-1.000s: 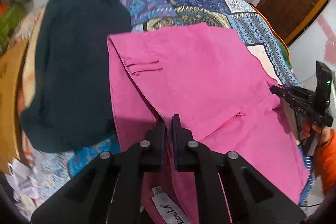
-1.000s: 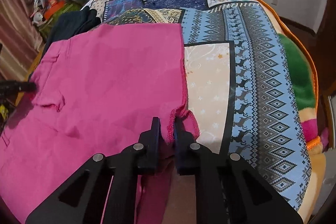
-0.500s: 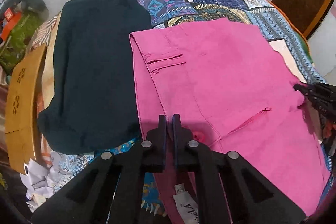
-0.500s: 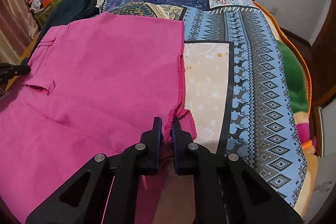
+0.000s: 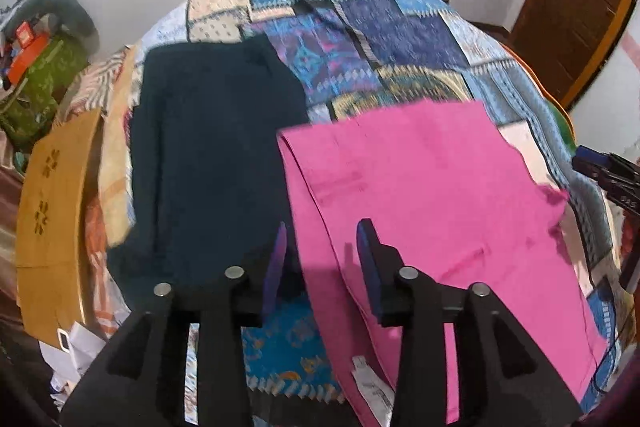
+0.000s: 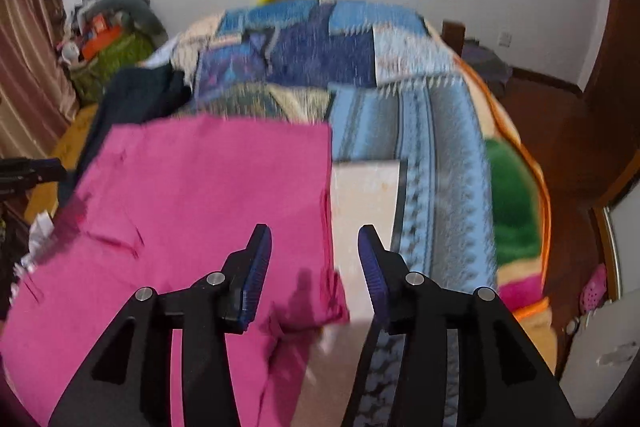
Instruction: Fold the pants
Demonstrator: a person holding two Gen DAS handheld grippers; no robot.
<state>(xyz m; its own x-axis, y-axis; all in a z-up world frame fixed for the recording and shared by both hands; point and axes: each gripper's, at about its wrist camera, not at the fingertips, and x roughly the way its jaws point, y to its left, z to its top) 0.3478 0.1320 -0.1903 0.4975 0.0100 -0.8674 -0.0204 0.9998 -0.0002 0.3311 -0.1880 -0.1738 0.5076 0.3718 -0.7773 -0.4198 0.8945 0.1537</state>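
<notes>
Pink pants [image 5: 432, 195] spread flat on patchwork blanket [image 5: 360, 39], folded into a broad panel; white label [image 5: 370, 385] showing at near edge.
Dark garment [image 5: 208, 155] flat on blanket, just left of pants, edges touching or overlapping slightly.
Left gripper [image 5: 322, 239]: jaws opening, moderate gap, pads clear of fabric; left edge of pants visible below the gap, nothing pinched.
Right gripper [image 6: 314, 241]: jaws opening, similar gap, nothing clamped; right edge of pants [image 6: 208, 195] and cream patch of blanket [image 6: 440, 131] seen between fingers.
Both wrist views motion-blurred.
Right gripper also visible at right border of left wrist view, beside the pants' far corner.
Wooden board [image 5: 52, 215] at left of blanket.
</notes>
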